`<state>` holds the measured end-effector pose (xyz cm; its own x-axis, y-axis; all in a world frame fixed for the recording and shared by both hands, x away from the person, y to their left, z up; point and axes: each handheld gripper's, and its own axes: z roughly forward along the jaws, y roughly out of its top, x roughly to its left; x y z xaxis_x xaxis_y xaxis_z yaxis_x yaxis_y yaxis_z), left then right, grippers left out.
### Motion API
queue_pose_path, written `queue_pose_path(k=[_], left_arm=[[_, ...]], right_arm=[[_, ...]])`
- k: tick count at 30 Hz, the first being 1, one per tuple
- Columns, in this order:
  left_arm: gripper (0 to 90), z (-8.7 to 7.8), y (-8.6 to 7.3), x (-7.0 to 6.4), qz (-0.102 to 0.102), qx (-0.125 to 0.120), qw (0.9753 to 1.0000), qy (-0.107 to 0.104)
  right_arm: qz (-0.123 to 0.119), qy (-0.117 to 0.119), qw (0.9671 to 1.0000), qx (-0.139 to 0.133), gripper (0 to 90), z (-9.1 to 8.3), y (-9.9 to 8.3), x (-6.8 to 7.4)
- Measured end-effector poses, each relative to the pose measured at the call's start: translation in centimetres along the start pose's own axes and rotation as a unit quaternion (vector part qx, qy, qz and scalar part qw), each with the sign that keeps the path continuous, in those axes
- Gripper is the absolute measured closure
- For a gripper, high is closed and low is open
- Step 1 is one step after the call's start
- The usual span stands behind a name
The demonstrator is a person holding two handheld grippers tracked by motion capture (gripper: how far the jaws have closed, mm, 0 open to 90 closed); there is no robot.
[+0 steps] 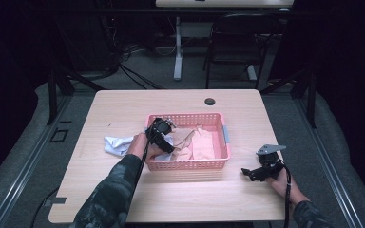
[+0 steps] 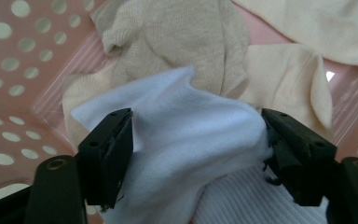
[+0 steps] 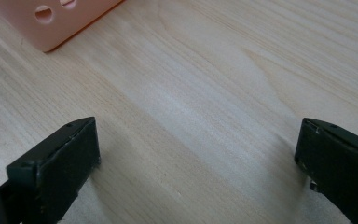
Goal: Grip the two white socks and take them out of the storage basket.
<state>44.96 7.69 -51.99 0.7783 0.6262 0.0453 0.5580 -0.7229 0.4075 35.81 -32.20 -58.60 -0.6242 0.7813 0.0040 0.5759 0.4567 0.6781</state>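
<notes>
Inspecting progress, we find the left tool (image 2: 196, 144) standing wide around a white sock (image 2: 186, 135) over the pink basket (image 1: 218, 164), cream socks (image 2: 182, 42) beyond it, another white piece (image 1: 116, 145) outside, right tool (image 3: 196, 163) wide and idle.

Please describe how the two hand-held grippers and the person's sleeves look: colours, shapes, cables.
The left gripper and right gripper are black, each with two blocky, flat-faced jaws. The right one carries a grey three-cornered plate on top. A thin black cable trails from it along the forearm. The sleeves are dark camouflage-patterned.
</notes>
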Motion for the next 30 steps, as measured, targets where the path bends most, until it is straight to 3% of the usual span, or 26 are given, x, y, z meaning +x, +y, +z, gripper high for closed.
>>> queue_pose_path(k=[10, 15, 30], left_arm=[[64.1, -0.1, -0.5, 0.4, -0.002, 0.007, 0.9999, 0.01], [75.4, -0.5, -0.6, 0.5, -0.005, -0.005, 0.9999, 0.013], [81.4, -3.9, -1.0, 0.6, 0.002, -0.05, 0.9986, 0.014]], right_arm=[[0.0, 0.0, 1.0, -0.001, 0.0, 0.0, 0.0, 0.0], [0.0, 0.0, 1.0, 0.0, 0.0, 0.0, 0.0, 0.0], [0.0, 0.0, 1.0, 0.0, 0.0, 0.0, 0.0, 0.0]])
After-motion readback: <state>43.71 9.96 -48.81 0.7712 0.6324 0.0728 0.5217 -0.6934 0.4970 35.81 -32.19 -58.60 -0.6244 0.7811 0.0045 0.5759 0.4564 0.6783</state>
